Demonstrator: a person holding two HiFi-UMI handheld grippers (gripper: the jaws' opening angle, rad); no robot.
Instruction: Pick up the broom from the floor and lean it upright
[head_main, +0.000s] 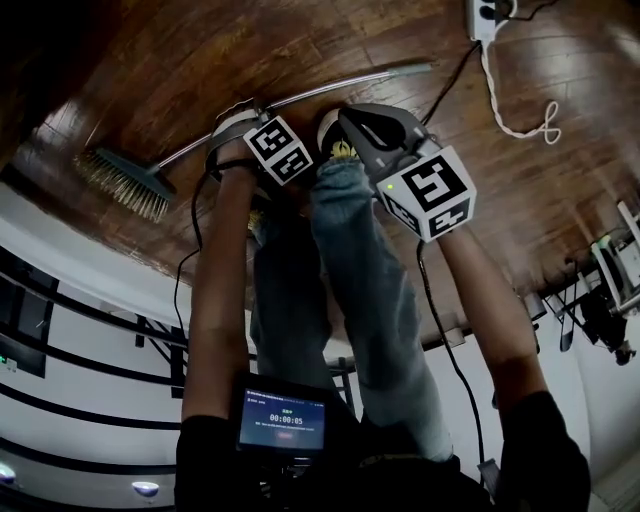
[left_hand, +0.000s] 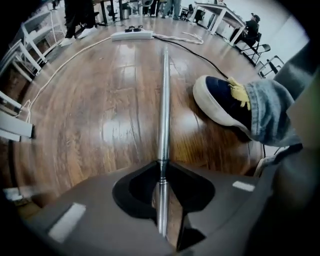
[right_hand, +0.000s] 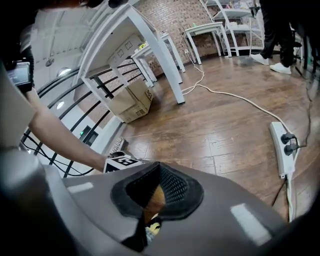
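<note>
The left tongs (left_hand: 161, 167), at lower centre of frame, grasp the broom handle (left_hand: 164, 100), which lies on the floor (left_hand: 100, 120). The right tongs (right_hand: 152, 175) are clenched and empty.

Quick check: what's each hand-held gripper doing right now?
Left hand-held gripper: shut on the broom handle.
Right hand-held gripper: shut, holding nothing.
</note>
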